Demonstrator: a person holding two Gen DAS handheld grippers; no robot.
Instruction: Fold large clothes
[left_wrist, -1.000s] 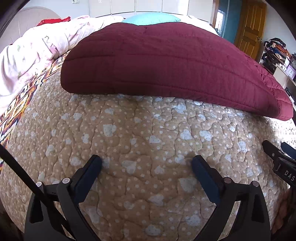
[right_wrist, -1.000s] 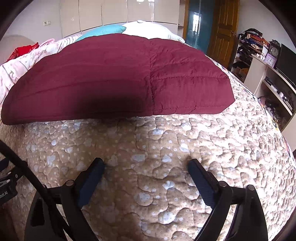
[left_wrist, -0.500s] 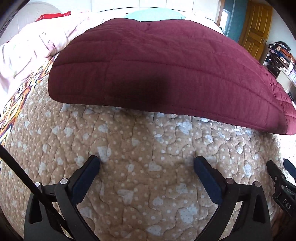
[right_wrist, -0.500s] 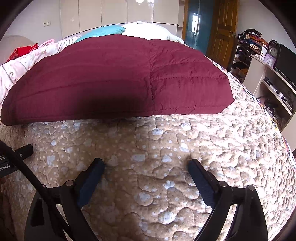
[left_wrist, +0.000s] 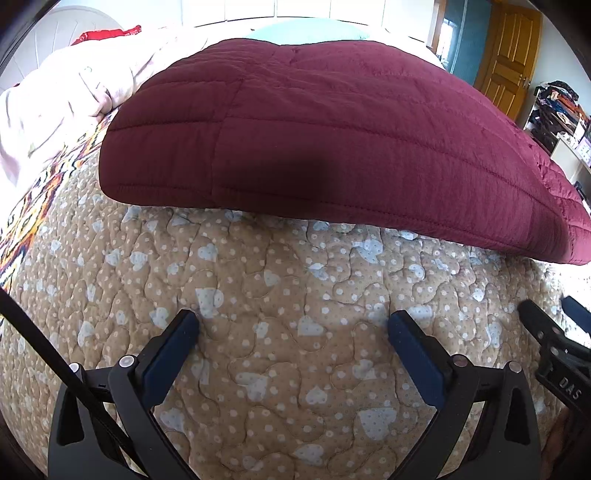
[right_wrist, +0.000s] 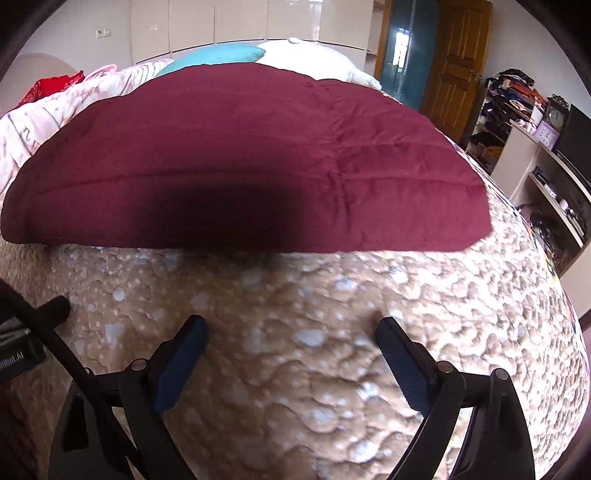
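Note:
A large maroon quilted garment (left_wrist: 332, 122) (right_wrist: 240, 158) lies flat across the bed, folded into a broad slab, its near hem facing both cameras. My left gripper (left_wrist: 293, 325) hovers open over the beige spotted bedspread (left_wrist: 280, 317), short of the hem near the garment's left corner. In the right wrist view my right gripper (right_wrist: 290, 328) is likewise open with nothing between its fingers, a little short of the hem. The right gripper's body shows at the right edge of the left wrist view, and the left one at the left edge of the right wrist view.
A pink crumpled blanket (left_wrist: 55, 99) lies left of the garment, with a teal pillow (right_wrist: 218, 55) and a white pillow (right_wrist: 317, 55) behind it. A wooden door (right_wrist: 454, 66) and cluttered shelves (right_wrist: 546, 147) stand to the right of the bed.
Both grippers have moved forward toward the garment's near hem, which now looms larger in both views. The jaws stayed open.

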